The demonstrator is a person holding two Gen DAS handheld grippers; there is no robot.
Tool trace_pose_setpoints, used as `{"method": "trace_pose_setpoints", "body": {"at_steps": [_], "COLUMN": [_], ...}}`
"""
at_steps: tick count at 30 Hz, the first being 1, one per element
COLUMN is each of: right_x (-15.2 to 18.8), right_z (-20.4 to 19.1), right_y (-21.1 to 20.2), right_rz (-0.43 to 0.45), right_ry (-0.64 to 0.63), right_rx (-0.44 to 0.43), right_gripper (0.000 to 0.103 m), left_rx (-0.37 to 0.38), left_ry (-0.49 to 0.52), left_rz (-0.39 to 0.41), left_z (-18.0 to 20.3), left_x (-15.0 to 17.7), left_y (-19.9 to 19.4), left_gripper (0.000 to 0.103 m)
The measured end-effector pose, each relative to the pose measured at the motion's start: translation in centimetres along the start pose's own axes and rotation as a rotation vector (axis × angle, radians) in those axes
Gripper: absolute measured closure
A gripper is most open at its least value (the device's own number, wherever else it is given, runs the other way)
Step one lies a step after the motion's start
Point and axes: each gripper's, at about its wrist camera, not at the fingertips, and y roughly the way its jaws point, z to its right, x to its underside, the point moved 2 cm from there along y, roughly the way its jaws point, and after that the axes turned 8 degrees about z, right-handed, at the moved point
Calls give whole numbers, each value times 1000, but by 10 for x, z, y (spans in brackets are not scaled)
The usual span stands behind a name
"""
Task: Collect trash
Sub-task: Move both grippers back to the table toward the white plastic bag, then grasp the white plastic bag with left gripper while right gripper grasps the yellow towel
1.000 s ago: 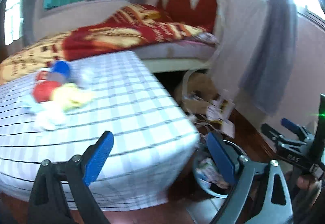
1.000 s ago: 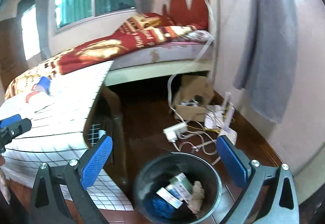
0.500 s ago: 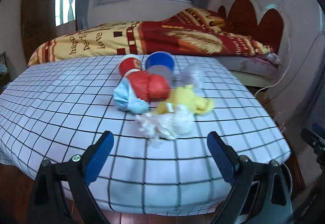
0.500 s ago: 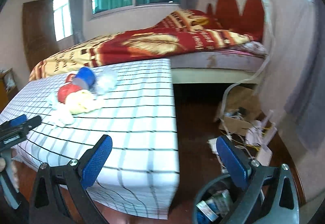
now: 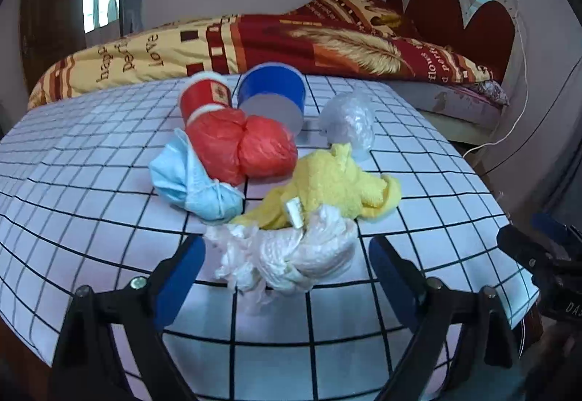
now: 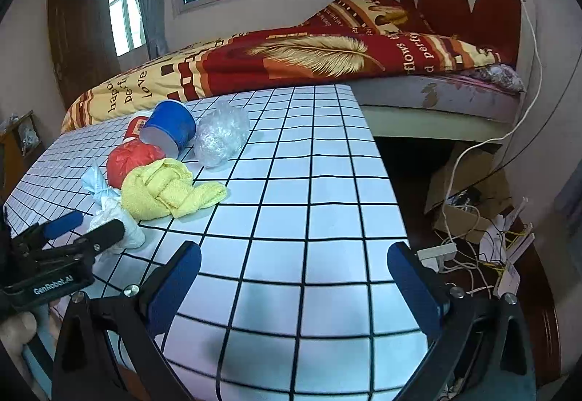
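A pile of trash lies on the checked tablecloth [image 5: 91, 182]: a white crumpled bag [image 5: 291, 255], a yellow cloth [image 5: 327, 182], a blue face mask [image 5: 192, 182], a red plastic bag [image 5: 240, 146], a red cup [image 5: 205, 97], a blue cup [image 5: 272, 91] and a clear plastic wad [image 5: 347, 124]. My left gripper [image 5: 287, 277] is open, its blue pads on either side of the white bag. My right gripper [image 6: 294, 281] is open and empty over the table's right part, away from the pile [image 6: 163, 190]. The left gripper also shows in the right wrist view [image 6: 83, 226].
A bed with a red and yellow blanket [image 5: 291, 40] stands behind the table. On the floor right of the table lie a cardboard box [image 6: 469, 190], a power strip and tangled cables [image 6: 473, 255]. The right gripper shows at the left view's right edge [image 5: 538, 255].
Both grippers have swung left from the floor bin to the table. The left gripper has closed in on the pile and now frames the white bag. The bin has left view.
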Motion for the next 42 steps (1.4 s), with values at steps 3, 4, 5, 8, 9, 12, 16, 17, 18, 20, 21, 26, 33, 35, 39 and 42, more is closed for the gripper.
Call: {"method": "trace_pose_setpoints", "body": {"at_steps": [3,4,5,8,9,12,16,17,18,20,21,26,33,35,39,42], "right_x": [-1,-1,-1,-1,-1,0,-2,-3,-4,-7,-8,-14,-23,-25,-24,-20], "right_z": [-3,-4,-6,-10,-12,-21,-41,-47,-53,-67,-74,-106,-135,-141,-145,-144], "right_y": [6,6,8,10,11,12,14,16,18,24,26,44,71,78,89,94], "right_rz": [-8,-9,-11,-14,-17,-19,-25,-26,-28,-37,-41,-61,-92,-105,-131,-157], "right_ry": [-1,-1,-2,-3,-2,-7,-22,-29,-36,-53,-63,-120,-163,-172,-178,-172], "right_rx": [-11,-15,-19,-32,-37,-55,-100,-110,-117,-139,-144,-182,-213,-219,-220,-226], "right_gripper": [0,0,0,0,0,0,0,0,0,0,0,0,5,10,14,26], "left_rx": [11,15,21,26,24,5,-44,-59,-70,-88,-99,-124,-133,-133,-129,-126], "left_ry": [-17,-18,-19,-18,-18,-29,-45,-48,-52,-66,-71,-98,-118,-121,-120,-121], "left_rz": [-32,-22,-17,3,8,22,39,42,42,42,41,54,58,56,52,53], "left_z": [-4,-6,-7,-13,-16,-31,-52,-59,-64,-75,-80,-100,-114,-115,-116,-116], "left_x": [3,4,5,7,8,11,11,12,12,12,11,9,9,9,10,10], "left_y": [6,4,2,-7,-11,-23,-35,-37,-38,-38,-38,-39,-35,-33,-31,-31], "left_gripper": [33,37,42,45,46,46,46,46,46,46,46,46,46,46,46,46]}}
